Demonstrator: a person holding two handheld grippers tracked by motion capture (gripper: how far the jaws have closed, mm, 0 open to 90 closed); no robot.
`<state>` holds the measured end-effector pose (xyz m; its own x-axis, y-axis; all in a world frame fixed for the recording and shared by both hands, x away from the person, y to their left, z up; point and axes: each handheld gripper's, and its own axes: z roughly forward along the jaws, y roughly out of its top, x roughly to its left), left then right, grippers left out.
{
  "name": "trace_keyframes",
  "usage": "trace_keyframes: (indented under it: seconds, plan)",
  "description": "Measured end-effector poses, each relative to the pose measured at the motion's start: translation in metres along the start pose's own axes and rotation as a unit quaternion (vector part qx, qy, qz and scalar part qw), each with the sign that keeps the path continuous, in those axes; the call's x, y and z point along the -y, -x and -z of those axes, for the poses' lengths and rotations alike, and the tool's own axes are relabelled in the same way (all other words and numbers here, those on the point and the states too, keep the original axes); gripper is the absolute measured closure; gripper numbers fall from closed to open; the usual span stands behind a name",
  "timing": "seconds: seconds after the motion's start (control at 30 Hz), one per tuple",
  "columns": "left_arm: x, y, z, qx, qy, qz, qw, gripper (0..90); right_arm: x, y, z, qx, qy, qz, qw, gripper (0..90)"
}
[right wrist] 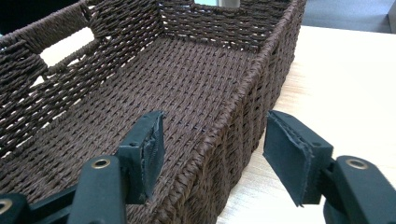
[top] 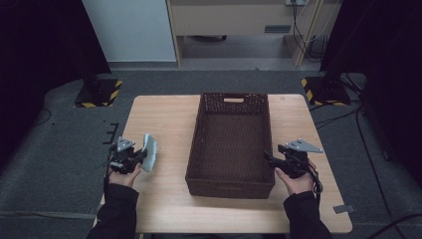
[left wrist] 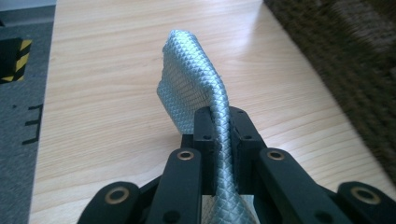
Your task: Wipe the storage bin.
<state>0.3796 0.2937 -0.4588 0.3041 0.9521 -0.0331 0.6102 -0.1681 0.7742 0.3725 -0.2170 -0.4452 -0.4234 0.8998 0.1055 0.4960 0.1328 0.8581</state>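
Observation:
A pale silver-blue piece with a scaly texture [top: 150, 151] is held above the left part of the wooden table [top: 164, 117]. My left gripper [top: 141, 156] is shut on it. In the left gripper view the scaly piece [left wrist: 189, 74] stands up between the two closed jaws of my left gripper [left wrist: 219, 122] and bends over at its top. A dark brown woven basket [top: 231, 98] sits mid-table. My right gripper [top: 269, 159] is at its near right wall. In the right gripper view my right gripper [right wrist: 212, 140] is open, one jaw inside the basket [right wrist: 275, 42] and one outside, with the wall between them untouched.
The basket's inside holds nothing. Bare wood lies to the left of the basket and along the table's front edge. Two black stands with yellow-striped bases [top: 98, 93] sit on the grey floor beyond the table's far corners.

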Motion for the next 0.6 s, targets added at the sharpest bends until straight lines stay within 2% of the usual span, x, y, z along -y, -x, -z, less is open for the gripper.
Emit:
trace_keyframes:
  seconds: [0.13,0.3,0.43,0.5,0.57,0.6]
  plan:
    - [0.004,-0.006,-0.011,-0.019,-0.023,-0.017,0.9994,82.3,0.000,0.001,0.001,-0.002,-0.001,0.002,1.0000,37.7]
    - [0.008,-0.012,-0.019,-0.035,-0.039,-0.023,0.9983,82.0,0.001,0.001,0.000,-0.005,-0.002,0.003,1.0000,37.5]
    - [0.014,-0.018,-0.026,-0.039,-0.053,-0.017,0.9977,80.6,0.001,-0.001,-0.002,-0.010,-0.005,0.005,0.9999,37.5]
    - [0.015,-0.021,-0.028,-0.032,-0.058,-0.010,0.9977,80.1,0.001,-0.004,-0.003,-0.014,-0.005,0.009,0.9999,37.5]
    - [0.016,-0.021,-0.030,-0.023,-0.060,-0.010,0.9979,78.8,0.001,-0.005,-0.005,-0.020,-0.007,0.006,0.9998,37.6]
    - [0.017,-0.019,-0.033,-0.021,-0.066,-0.017,0.9974,77.9,0.001,-0.005,-0.006,-0.022,-0.008,0.007,0.9997,37.5]
